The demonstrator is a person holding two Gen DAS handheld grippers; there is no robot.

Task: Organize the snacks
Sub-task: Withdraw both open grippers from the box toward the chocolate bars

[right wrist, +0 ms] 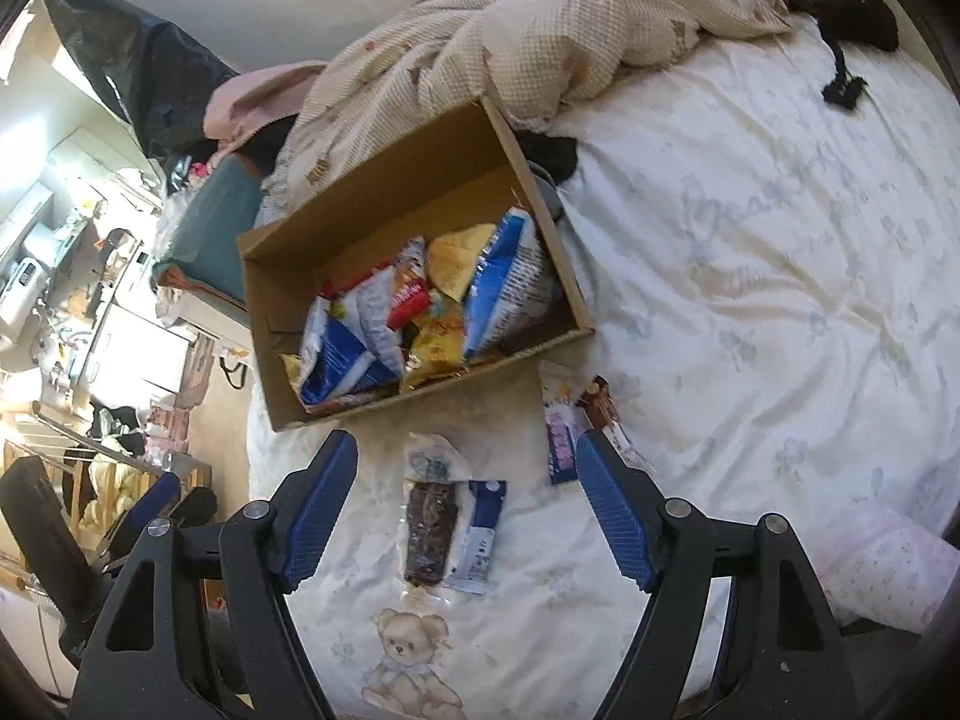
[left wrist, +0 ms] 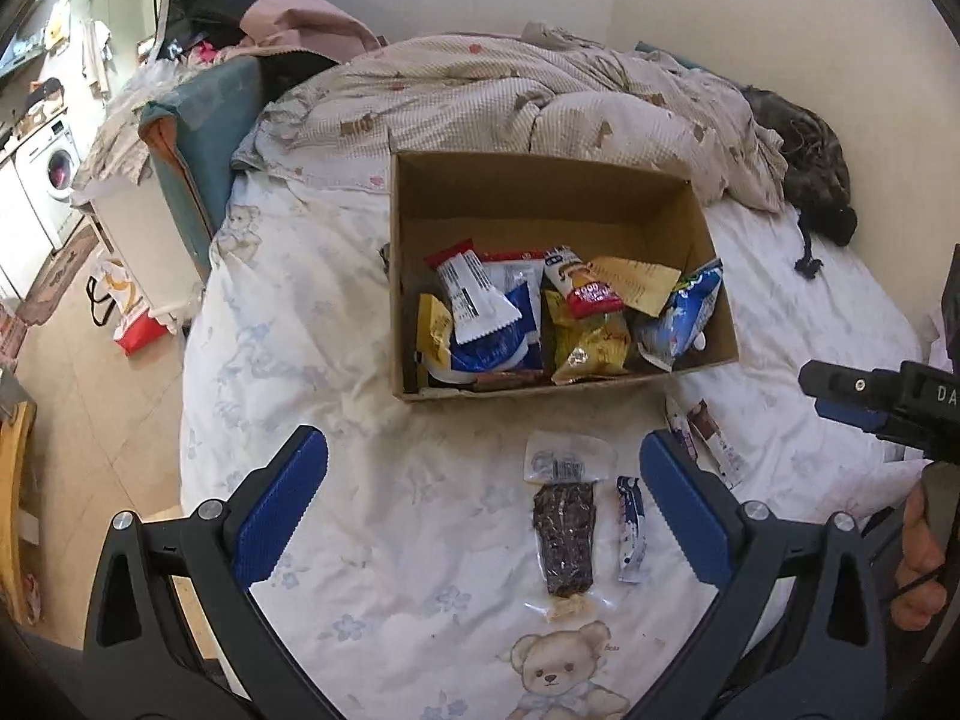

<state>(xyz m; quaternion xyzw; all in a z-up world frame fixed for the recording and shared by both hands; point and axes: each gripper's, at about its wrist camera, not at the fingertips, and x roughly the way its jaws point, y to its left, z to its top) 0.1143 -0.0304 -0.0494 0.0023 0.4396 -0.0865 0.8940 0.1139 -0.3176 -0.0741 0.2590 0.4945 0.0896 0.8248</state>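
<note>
The cardboard box (left wrist: 414, 276) sits mid-bed on the white sheet (left wrist: 288, 360), its far wall against the rumpled quilt (left wrist: 510, 102), with open sheet to its right. Snack bags (left wrist: 528, 312) fill its near half. In front lie a dark bar (left wrist: 564, 540), a small blue packet (left wrist: 631, 531) and a purple packet (right wrist: 561, 441). The left gripper (left wrist: 483, 510) and right gripper (right wrist: 465, 510) both hover spread wide, empty.

Both grippers are black frames. The left gripper (left wrist: 483, 504) and right gripper (right wrist: 467, 504) carry blue ribbed pads (left wrist: 279, 507). Silver screws (left wrist: 210, 509) mark the pivots.
</note>
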